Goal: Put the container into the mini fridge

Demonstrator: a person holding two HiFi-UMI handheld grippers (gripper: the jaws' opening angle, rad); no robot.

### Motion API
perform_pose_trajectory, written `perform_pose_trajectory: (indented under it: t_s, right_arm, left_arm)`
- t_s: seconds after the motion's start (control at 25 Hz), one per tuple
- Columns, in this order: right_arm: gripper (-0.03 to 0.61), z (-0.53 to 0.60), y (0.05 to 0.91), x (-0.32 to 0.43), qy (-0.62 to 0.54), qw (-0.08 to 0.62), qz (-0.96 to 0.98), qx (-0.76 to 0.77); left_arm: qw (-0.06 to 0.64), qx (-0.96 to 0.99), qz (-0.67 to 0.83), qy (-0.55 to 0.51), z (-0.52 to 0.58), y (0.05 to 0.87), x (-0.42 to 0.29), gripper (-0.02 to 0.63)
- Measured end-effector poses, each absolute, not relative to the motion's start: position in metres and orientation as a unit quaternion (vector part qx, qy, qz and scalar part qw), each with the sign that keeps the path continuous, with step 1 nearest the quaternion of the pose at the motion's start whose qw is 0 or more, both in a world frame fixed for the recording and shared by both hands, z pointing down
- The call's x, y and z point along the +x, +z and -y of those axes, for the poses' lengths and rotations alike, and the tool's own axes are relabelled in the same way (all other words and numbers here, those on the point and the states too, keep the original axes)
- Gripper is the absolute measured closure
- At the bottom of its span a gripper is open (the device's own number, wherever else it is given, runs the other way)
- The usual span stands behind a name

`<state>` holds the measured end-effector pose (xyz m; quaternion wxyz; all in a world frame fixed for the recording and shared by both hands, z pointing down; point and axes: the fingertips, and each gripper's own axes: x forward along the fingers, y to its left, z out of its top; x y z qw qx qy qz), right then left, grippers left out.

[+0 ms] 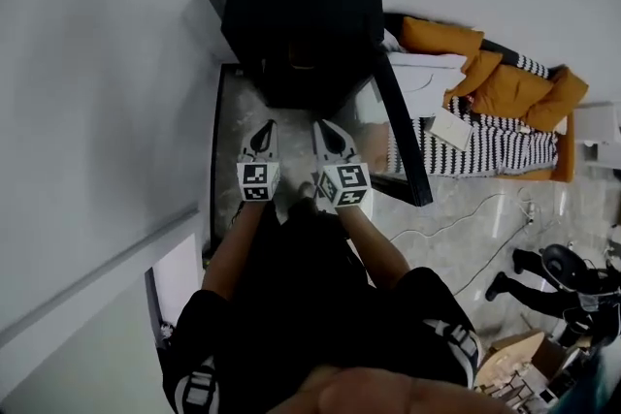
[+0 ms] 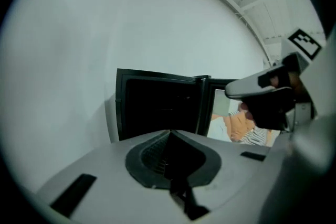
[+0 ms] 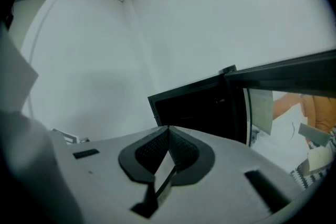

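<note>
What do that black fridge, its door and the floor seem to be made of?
Mini fridge: probably matte black painted metal or plastic, judging by its dull, even surface. Its door: a black frame around what looks like glass, since the pane shows a bright picture of the room. Floor: glossy stone-like tile with pale mottling and reflections.

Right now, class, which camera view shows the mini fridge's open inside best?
The left gripper view: it faces the mini fridge squarely, showing its dark open inside. The head view sees mainly its top from above; the right gripper view catches it slanted, beside its open door.
</note>
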<state>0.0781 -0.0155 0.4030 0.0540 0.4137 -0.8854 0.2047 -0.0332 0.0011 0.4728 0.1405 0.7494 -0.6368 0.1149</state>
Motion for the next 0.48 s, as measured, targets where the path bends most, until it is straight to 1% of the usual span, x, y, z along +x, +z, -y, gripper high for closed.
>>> perform_pose_trajectory:
  t_s: [0.12,0.28,0.48]
  right_arm:
    - [0.577,0.008,0.390,0.074,0.203,0.053,0.884,0.418]
    - [0.577,-0.007,0.381,0.067,0.204,0.057,0.879,0.427]
    - [0.577,-0.022,0.367,0.057,0.205,0.062,0.872,0.440]
  left_arm:
    - [0.148,0.761,0.619,0.125,-0.031,0.459,-0.025,0.609]
    - [0.163,0.767,0.612,0.106,-0.057,0.435,-0.033,0.609]
    - [0.140,0.789,0.592,0.088,-0.069,0.394,-0.053,0.609]
